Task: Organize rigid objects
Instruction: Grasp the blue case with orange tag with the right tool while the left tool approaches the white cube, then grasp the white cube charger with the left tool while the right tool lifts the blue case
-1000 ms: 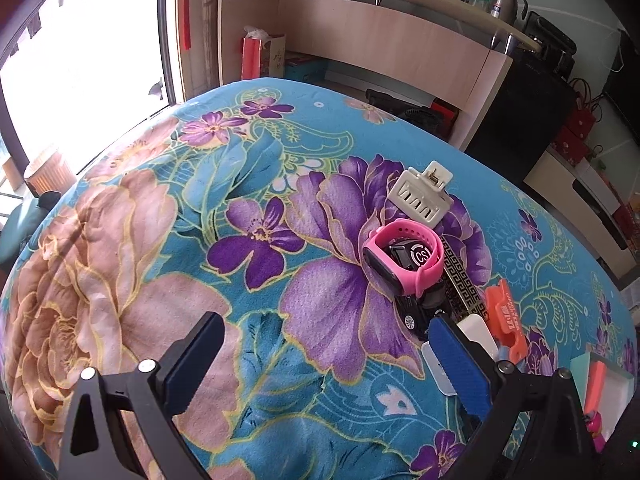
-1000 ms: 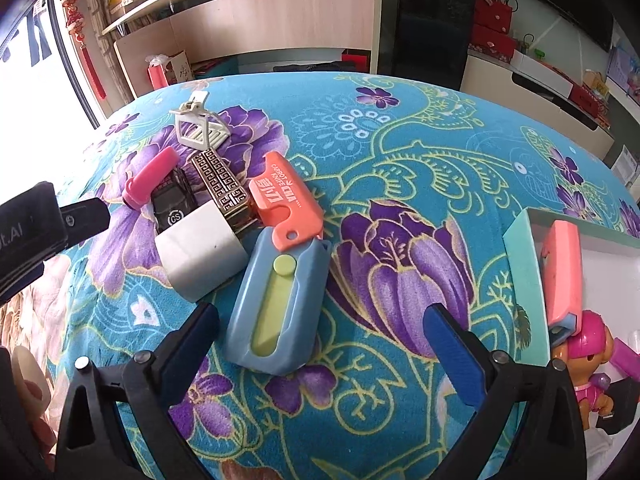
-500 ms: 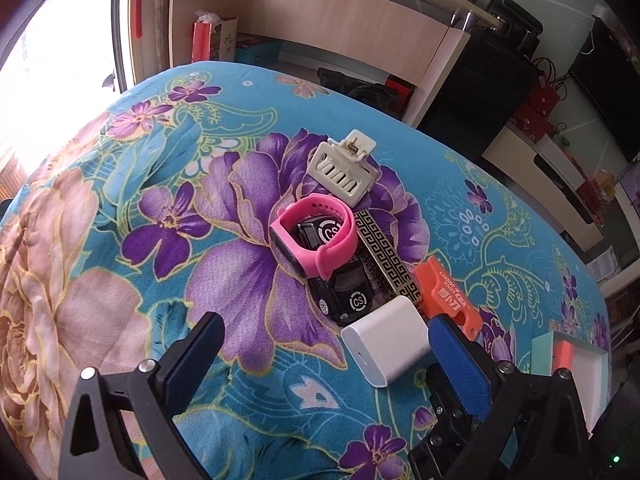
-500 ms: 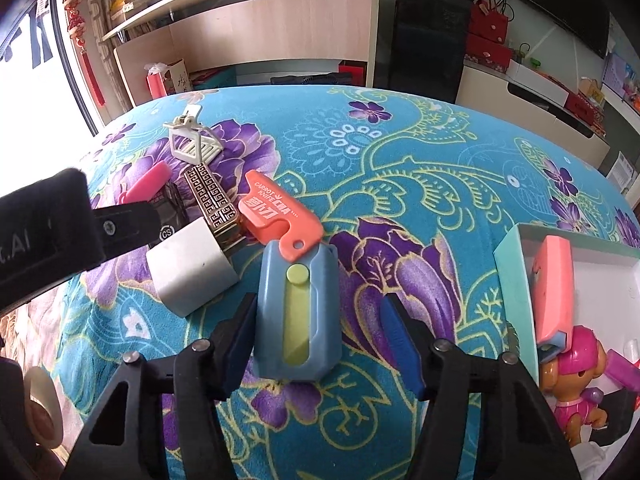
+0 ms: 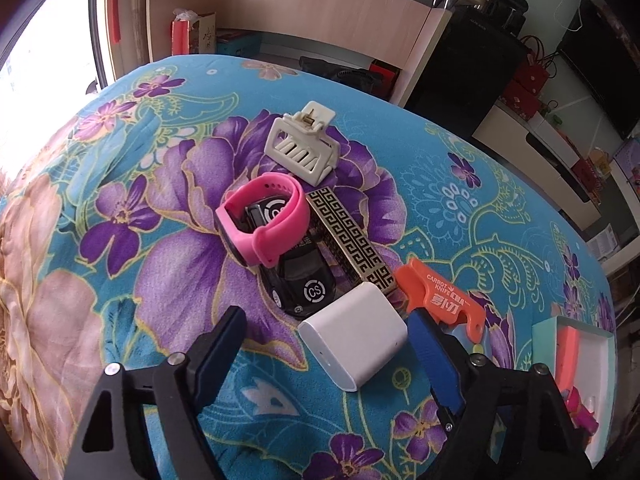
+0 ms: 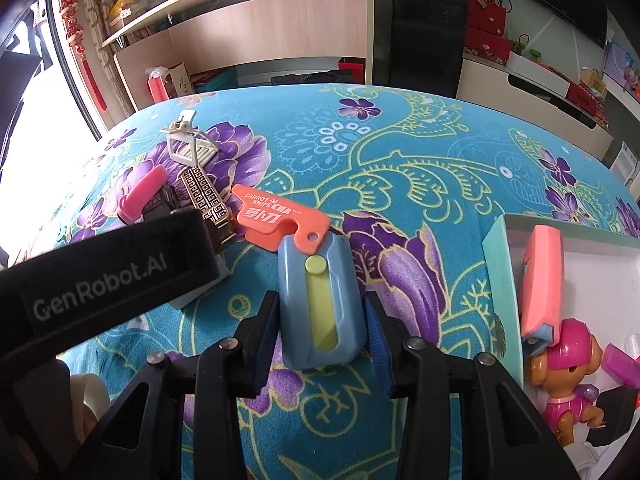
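Observation:
A white charger cube point(image 5: 354, 344) lies on the flowered blue cloth between the fingers of my left gripper point(image 5: 326, 348). Its jaws are closing; the right pad is at the cube's side and the left pad is well clear. Behind the cube are a black toy car point(image 5: 304, 280), a pink watch point(image 5: 264, 216), a gold-patterned bar point(image 5: 348, 236) and a cream hair claw point(image 5: 304, 148). My right gripper point(image 6: 320, 328) is closing on a blue toy knife point(image 6: 320, 300) with a yellow slider, and its pads touch both sides. An orange carrot knife point(image 6: 276, 216) overlaps the blue one's far end.
A white tray with a teal rim point(image 6: 500, 264) sits at the right, holding a pink block point(image 6: 540, 280) and a pink toy pup point(image 6: 568, 360). The left gripper's black body point(image 6: 104, 276) crosses the right wrist view. A wooden shelf and a dark cabinet stand beyond the table's far edge.
My left gripper moved in over the pile until the white cube sat between its fingers, and its jaws narrowed. My right jaws went from wide apart to closed against the blue knife.

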A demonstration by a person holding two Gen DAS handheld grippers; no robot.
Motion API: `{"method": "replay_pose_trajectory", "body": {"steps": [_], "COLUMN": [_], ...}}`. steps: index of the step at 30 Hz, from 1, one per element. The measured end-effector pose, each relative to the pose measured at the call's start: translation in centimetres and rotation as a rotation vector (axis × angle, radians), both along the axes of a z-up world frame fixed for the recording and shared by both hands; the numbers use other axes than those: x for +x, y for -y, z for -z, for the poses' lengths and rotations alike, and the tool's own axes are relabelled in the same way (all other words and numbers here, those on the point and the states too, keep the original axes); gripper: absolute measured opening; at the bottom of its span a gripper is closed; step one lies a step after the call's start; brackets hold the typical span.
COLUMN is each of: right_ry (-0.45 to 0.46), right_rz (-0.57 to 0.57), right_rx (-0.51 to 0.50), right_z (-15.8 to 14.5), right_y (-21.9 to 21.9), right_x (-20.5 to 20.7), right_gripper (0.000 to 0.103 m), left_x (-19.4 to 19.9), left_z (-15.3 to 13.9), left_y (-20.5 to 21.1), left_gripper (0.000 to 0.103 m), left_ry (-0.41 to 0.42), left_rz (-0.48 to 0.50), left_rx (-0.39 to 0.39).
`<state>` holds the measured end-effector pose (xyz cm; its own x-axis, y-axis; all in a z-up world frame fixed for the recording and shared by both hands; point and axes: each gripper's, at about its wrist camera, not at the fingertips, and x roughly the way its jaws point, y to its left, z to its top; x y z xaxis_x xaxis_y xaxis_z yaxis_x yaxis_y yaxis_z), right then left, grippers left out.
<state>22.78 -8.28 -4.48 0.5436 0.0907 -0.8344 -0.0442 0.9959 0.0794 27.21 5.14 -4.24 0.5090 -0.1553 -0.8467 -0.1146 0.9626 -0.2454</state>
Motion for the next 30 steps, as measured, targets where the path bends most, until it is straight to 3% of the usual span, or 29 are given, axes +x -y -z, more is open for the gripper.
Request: {"method": "replay_pose_trajectory", "body": {"steps": [2,4,6,8,11,19,21,23,25,30], "right_ry": [-0.004,-0.006,-0.006,0.001,0.020,0.009,-0.003,-0.010,-0.011,-0.020], "right_rz": [0.004,0.014,0.026,0.031,0.033,0.032,0.029,0.027,0.025,0.025], "right_rx": [0.001,0.007,0.017,0.023,0.030,0.038,0.040,0.040,0.040,0.042], "right_z": [-0.1,-0.2,-0.4,-0.8,-1.5,-1.6,-1.4,-1.1,-1.1,-0.9], "right_y": [0.4,0.8,1.3,1.6,2.0,2.3,2.3,2.3,2.3,2.4], "right_x": [-0.2,-0.4,-0.6,-0.8,-1.1,-1.4,-1.4,-1.4,-1.4,-1.4], "right_gripper": [0.043,0.043,0.042,0.042,0.041,0.040,0.040,0.040,0.040,0.040], "left_x": [-0.1,-0.2,-0.3,-0.5,-0.8,-0.7,-0.7,-0.5,-0.4,-0.2], "left_z": [-0.2,-0.4,-0.7,-1.2,-1.7,-1.4,-1.4,-1.2,-1.0,-0.8], "left_y": [0.4,0.8,0.8,0.4,-0.2,-0.9,-0.7,-0.5,-0.1,1.1], "left_gripper": [0.062,0.059,0.050,0.033,0.008,0.011,0.018,0.044,0.057,0.058], "left_ry": [0.008,0.011,0.024,0.041,0.050,0.037,0.035,0.024,0.019,0.011], "left_rz": [0.027,0.039,0.029,0.016,-0.008,-0.024,-0.018,-0.010,0.000,0.025], "left_rx": [-0.025,-0.010,0.010,0.002,0.052,0.012,0.001,-0.023,-0.044,-0.003]}}
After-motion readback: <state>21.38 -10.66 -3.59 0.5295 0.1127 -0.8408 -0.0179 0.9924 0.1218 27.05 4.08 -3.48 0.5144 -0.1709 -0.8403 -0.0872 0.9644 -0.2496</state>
